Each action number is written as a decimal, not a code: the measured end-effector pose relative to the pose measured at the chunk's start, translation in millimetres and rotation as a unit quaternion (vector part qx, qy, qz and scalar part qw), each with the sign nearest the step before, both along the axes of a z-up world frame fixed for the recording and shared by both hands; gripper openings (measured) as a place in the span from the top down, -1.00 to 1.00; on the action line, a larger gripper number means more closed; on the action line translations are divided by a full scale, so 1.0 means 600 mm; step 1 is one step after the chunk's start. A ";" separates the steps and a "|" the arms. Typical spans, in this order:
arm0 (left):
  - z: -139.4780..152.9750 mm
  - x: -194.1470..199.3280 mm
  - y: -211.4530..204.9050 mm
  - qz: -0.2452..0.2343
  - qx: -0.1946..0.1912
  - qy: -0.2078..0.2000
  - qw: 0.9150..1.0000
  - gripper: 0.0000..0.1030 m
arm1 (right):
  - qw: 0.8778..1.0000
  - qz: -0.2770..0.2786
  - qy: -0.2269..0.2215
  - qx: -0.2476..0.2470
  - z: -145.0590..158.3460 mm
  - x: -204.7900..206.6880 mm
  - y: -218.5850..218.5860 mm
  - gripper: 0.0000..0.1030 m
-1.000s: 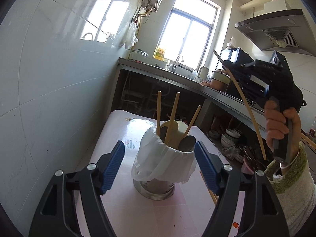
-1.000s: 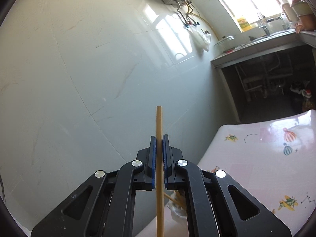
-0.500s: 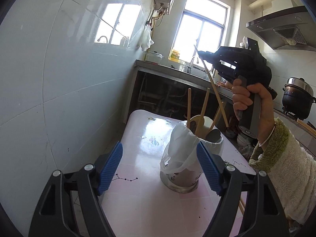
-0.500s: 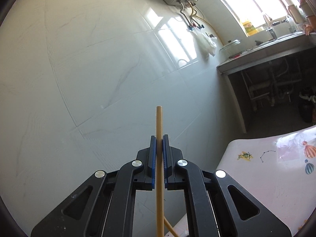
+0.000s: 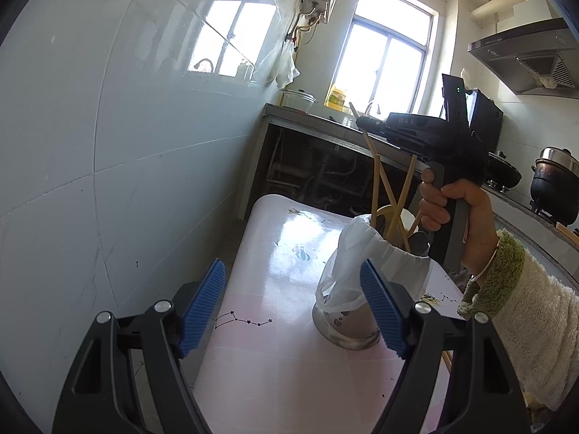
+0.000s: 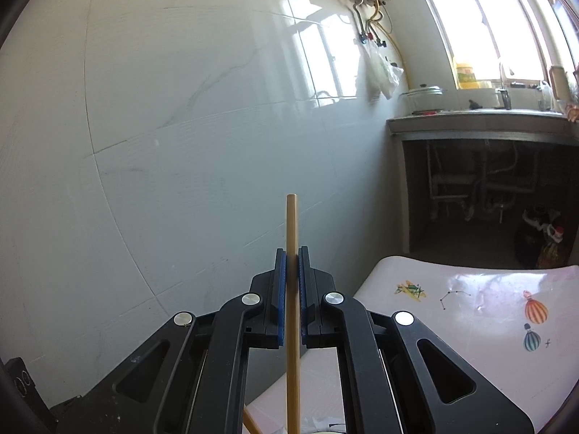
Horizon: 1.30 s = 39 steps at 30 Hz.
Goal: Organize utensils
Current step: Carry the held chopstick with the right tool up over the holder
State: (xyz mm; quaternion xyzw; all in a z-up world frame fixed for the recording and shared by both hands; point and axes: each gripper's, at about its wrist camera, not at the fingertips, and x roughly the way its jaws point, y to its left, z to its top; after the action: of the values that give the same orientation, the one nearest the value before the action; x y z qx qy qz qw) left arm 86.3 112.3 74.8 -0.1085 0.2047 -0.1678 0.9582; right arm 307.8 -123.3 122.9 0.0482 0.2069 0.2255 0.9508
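Note:
A steel utensil holder (image 5: pixel 343 332) lined with a white plastic bag (image 5: pixel 362 271) stands on the pink printed table (image 5: pixel 289 246). It holds wooden chopsticks (image 5: pixel 374 188) and a spoon. My left gripper (image 5: pixel 293 307) is open and empty just in front of the holder, whose base lies behind the right pad. A hand holds my right gripper (image 5: pixel 362 123) above the holder, shut on one chopstick (image 5: pixel 383 184) that slants down into the bag. In the right wrist view the gripper (image 6: pixel 292 253) clamps that chopstick (image 6: pixel 291 224) upright between its blue pads.
A white tiled wall (image 5: pixel 126 144) runs along the table's left edge. A counter with a sink (image 5: pixel 325 115) stands at the back under the window. A stove with a dark pot (image 5: pixel 553 181) is at the right. A fuzzy sleeve (image 5: pixel 524 307) crosses the table's right side.
The right gripper came down and left over the holder, and its chopstick's lower end now reaches into the bag. In the left wrist view the holder shifted right, behind the right finger.

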 end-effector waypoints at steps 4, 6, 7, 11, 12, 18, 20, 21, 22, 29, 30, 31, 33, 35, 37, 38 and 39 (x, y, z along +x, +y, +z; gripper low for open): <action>0.000 0.001 -0.001 0.001 0.002 0.001 1.000 -0.46 | 1.000 -0.002 -0.002 -0.003 0.000 0.003 -0.003 0.91; 0.002 0.002 -0.003 0.001 0.003 0.001 1.000 -0.46 | 1.000 -0.003 0.004 -0.005 -0.002 0.001 -0.001 0.91; 0.003 0.001 -0.004 0.001 0.003 0.001 1.000 -0.46 | 1.000 -0.003 0.006 -0.007 -0.004 0.001 0.000 0.91; 0.002 0.002 -0.004 0.004 0.003 0.000 1.000 -0.46 | 1.000 -0.022 0.014 -0.001 -0.002 0.011 -0.007 0.91; 0.002 0.002 -0.004 0.003 0.003 0.000 1.000 -0.46 | 0.999 -0.029 0.016 -0.001 -0.003 0.011 -0.009 0.91; 0.002 0.002 -0.005 0.004 0.004 0.000 1.000 -0.46 | 0.997 -0.050 0.059 -0.010 -0.017 0.034 -0.011 0.91; 0.001 0.003 -0.003 0.005 0.001 0.001 1.000 -0.46 | 0.996 -0.052 0.068 -0.018 -0.020 0.035 -0.008 0.91; 0.001 0.003 -0.002 0.005 0.000 0.002 1.000 -0.46 | 0.996 -0.051 0.071 -0.021 -0.022 0.037 -0.006 0.91; 0.001 0.003 -0.001 0.006 0.000 0.002 1.000 -0.46 | 0.996 -0.049 0.076 -0.026 -0.023 0.038 -0.004 0.91; 0.003 0.001 0.004 0.009 -0.005 0.002 1.000 -0.46 | 0.992 -0.045 0.110 -0.038 -0.039 0.043 -0.001 0.91; 0.003 0.001 0.004 0.008 -0.006 0.001 1.000 -0.46 | 0.992 -0.045 0.114 -0.037 -0.039 0.043 -0.002 0.91; 0.004 0.000 0.004 0.008 -0.005 0.000 1.000 -0.46 | 0.991 -0.046 0.117 -0.036 -0.039 0.042 -0.004 0.91; 0.004 -0.001 0.005 0.009 -0.004 -0.001 1.000 -0.46 | 0.991 -0.044 0.123 -0.032 -0.039 0.039 -0.007 0.91; 0.004 0.000 0.008 0.009 -0.006 -0.001 1.000 -0.45 | 0.991 -0.043 0.126 -0.032 -0.038 0.033 -0.009 0.91; 0.004 0.000 0.010 0.011 -0.008 -0.002 1.000 -0.46 | 0.991 -0.041 0.125 -0.033 -0.037 0.026 -0.010 0.91; 0.004 0.000 0.011 0.011 -0.009 -0.002 1.000 -0.45 | 0.991 -0.040 0.127 -0.034 -0.037 0.024 -0.010 0.91; 0.004 -0.001 0.011 0.011 -0.009 -0.003 1.000 -0.46 | 0.990 -0.041 0.129 -0.034 -0.038 0.021 -0.011 0.91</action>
State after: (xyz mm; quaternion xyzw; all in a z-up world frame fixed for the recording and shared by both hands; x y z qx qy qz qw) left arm 85.9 118.9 77.4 -0.1187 0.1994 -0.1596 0.9595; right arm 320.6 -130.0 100.1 0.0526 0.3330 0.1715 0.9257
